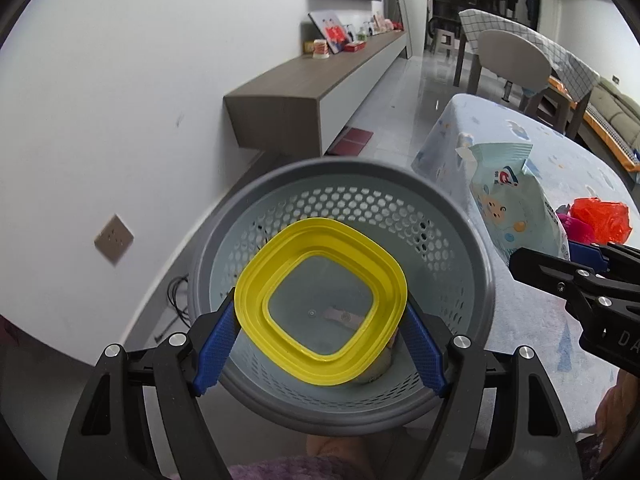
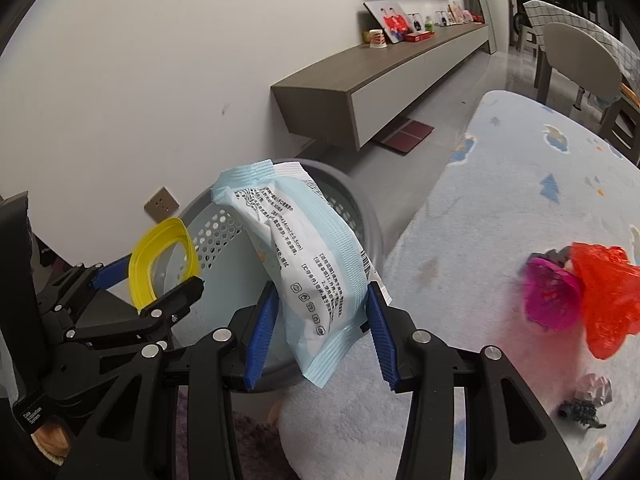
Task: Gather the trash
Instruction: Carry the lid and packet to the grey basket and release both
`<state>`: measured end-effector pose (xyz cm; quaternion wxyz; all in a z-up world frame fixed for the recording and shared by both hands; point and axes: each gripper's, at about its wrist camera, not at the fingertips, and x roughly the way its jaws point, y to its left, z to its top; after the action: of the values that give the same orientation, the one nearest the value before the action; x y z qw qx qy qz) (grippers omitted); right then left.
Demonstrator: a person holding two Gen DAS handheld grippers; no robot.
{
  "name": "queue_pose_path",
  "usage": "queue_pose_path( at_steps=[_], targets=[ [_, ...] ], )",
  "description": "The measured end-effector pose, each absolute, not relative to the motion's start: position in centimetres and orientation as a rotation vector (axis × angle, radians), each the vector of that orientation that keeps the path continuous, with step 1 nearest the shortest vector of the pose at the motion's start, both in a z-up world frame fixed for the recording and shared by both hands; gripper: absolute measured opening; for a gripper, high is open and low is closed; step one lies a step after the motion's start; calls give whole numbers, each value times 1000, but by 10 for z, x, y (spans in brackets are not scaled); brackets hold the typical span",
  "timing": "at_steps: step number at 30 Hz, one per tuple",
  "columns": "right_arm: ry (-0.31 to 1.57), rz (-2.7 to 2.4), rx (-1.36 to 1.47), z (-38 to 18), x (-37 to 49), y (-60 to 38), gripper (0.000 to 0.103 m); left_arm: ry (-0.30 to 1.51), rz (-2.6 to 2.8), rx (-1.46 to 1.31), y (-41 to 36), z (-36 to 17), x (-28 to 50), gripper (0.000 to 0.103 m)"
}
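My left gripper (image 1: 320, 308) is shut on a clear plastic container with a yellow rim (image 1: 320, 302), held over the grey perforated waste basket (image 1: 340, 208). The container also shows in the right wrist view (image 2: 162, 264). My right gripper (image 2: 320, 316) is shut on a pale blue wipes packet (image 2: 308, 256), held at the basket's (image 2: 224, 228) rim beside the table edge. The packet shows in the left wrist view (image 1: 508, 200) too. A red plastic bag (image 2: 604, 292), a magenta net (image 2: 552, 300) and a small crumpled scrap (image 2: 592, 394) lie on the table.
The table (image 2: 520, 184) has a pale blue patterned cloth. The basket stands on the floor between the table and a white wall. A long wall cabinet (image 2: 380, 76) with photos runs behind. Chairs (image 1: 512, 60) and a dining table stand at the back right.
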<state>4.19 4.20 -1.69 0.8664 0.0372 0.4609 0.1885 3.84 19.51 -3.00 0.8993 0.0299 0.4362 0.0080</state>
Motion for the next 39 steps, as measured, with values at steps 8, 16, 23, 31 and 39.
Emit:
queue_pose_path(
  at_steps=[8, 16, 23, 31, 39],
  targets=[
    [996, 409, 37, -34, 52, 59, 44, 920, 48, 60, 205, -42, 44, 75],
    [969, 403, 29, -33, 54, 62, 54, 926, 79, 33, 215, -44, 44, 80],
    [961, 396, 34, -31, 55, 63, 57, 929, 86, 36, 217, -44, 44, 81],
    [956, 389, 46, -31, 54, 58, 57, 926, 87, 38, 217, -43, 44, 82],
    [941, 383, 60, -25, 50, 51, 57, 910, 91, 51, 212, -40, 44, 83]
  ],
)
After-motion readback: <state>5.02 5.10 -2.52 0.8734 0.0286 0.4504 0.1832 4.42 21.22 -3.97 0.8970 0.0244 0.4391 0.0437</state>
